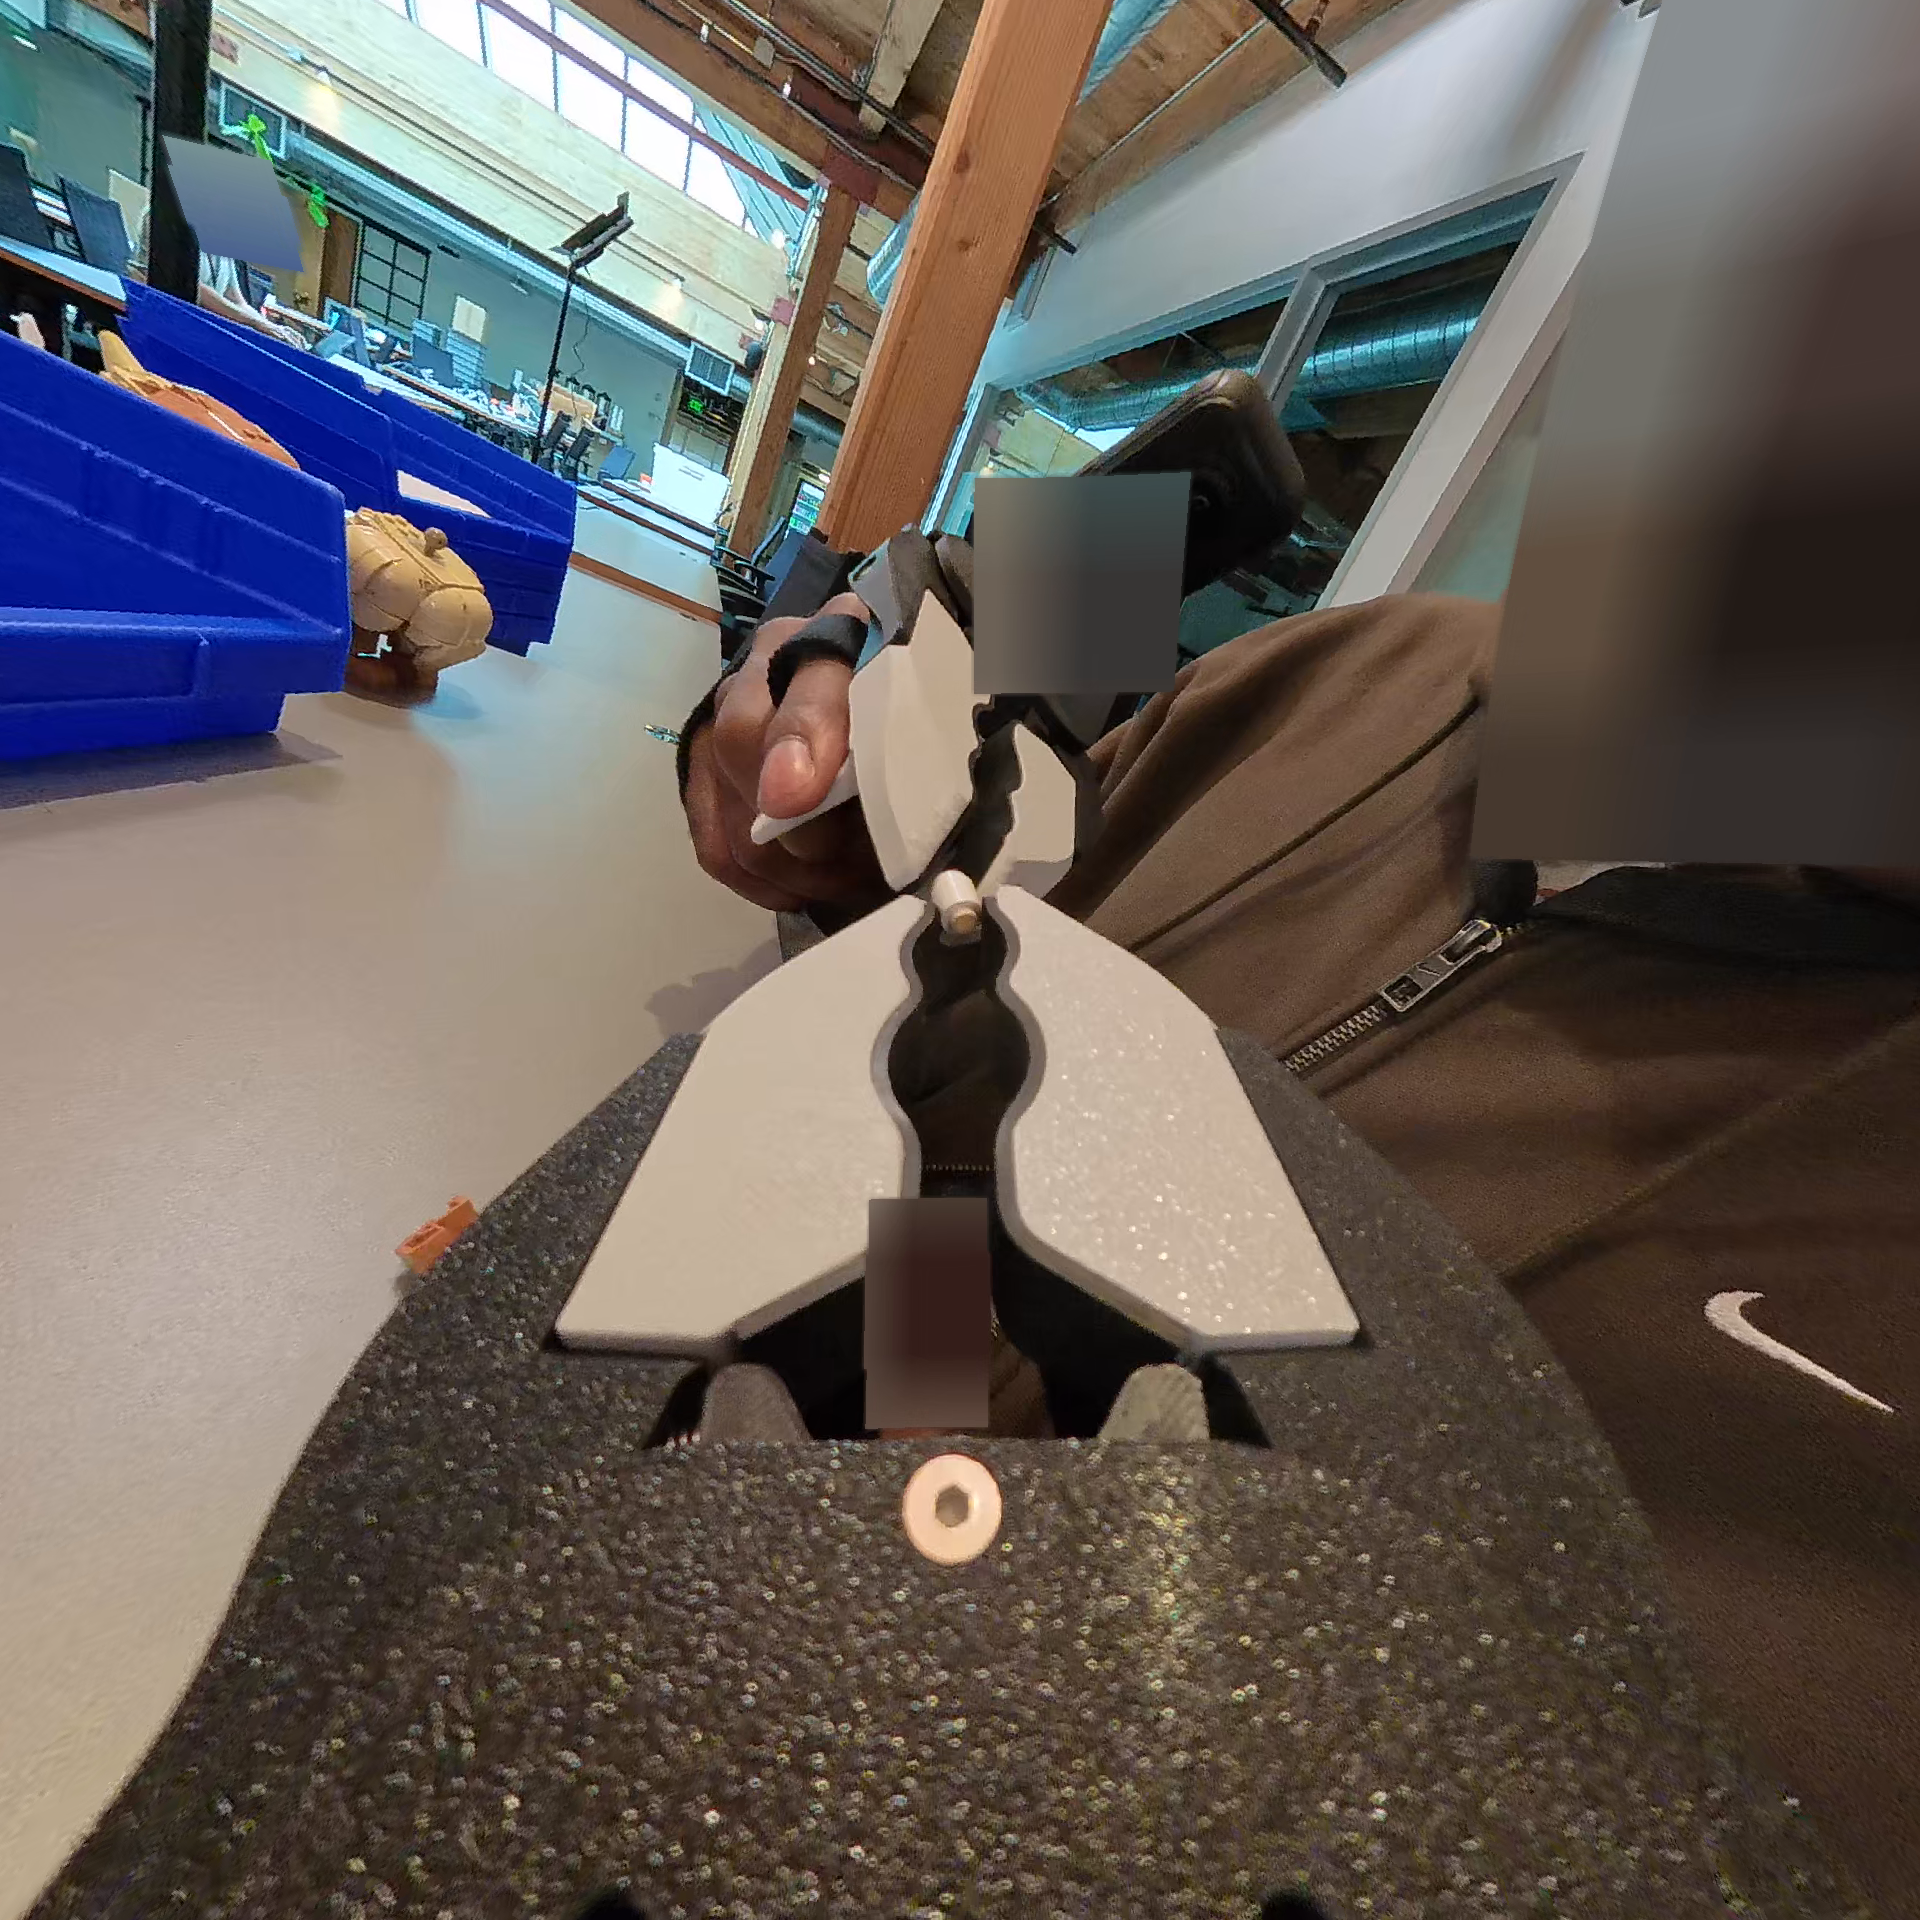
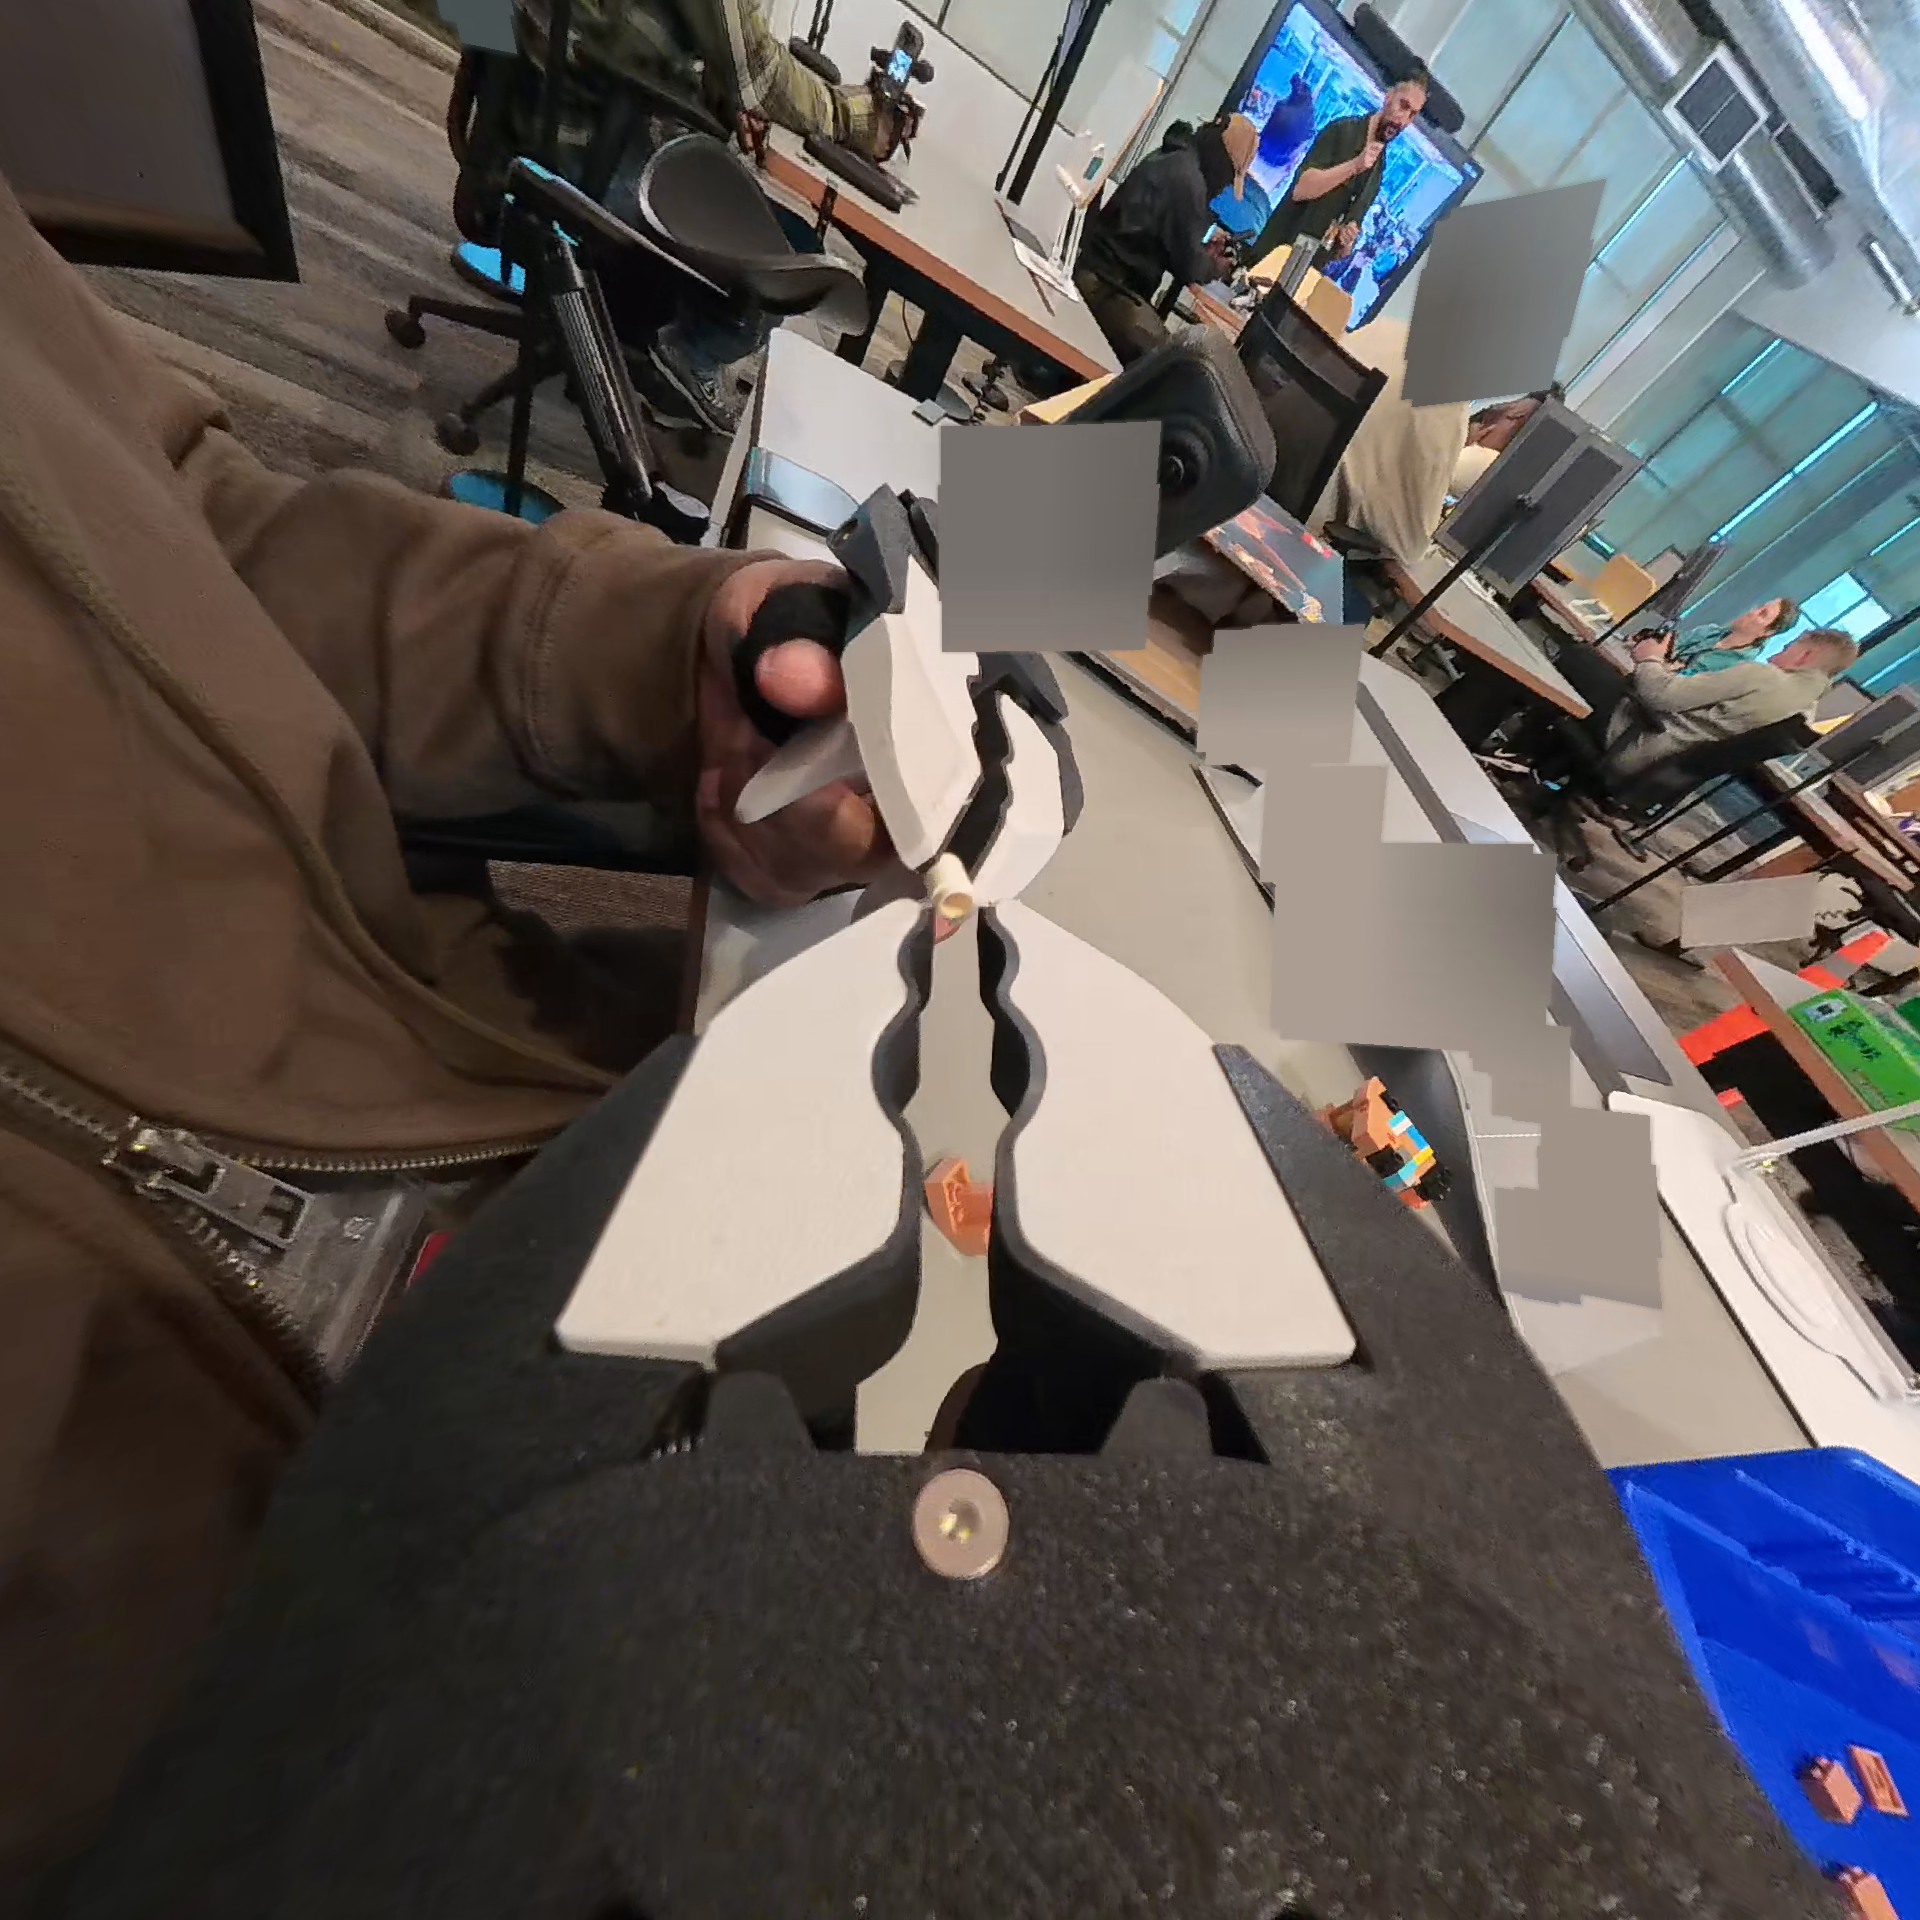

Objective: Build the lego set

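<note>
Piece: a small white cylindrical lego peg with a tan end [image 1: 954, 906], raised above the bench, caught between the meeting tips of both tools.
Left tool [image 1: 958, 914]: grey-white fingers drawn together, clenched on one end of the peg.
Right tool [image 2: 951, 906]: tips pinched on the other end.
Hands: a hand in a black strap [image 1: 774, 774] grips the right tool's trigger; a brown zip hoodie [image 1: 1558, 1091] behind.
Bench: pale grey bench [image 1: 260, 987] carrying a loose orange lego brick [image 1: 436, 1233], a tan lego model [image 1: 416, 597] and blue plastic bins [image 1: 156, 582].
</note>
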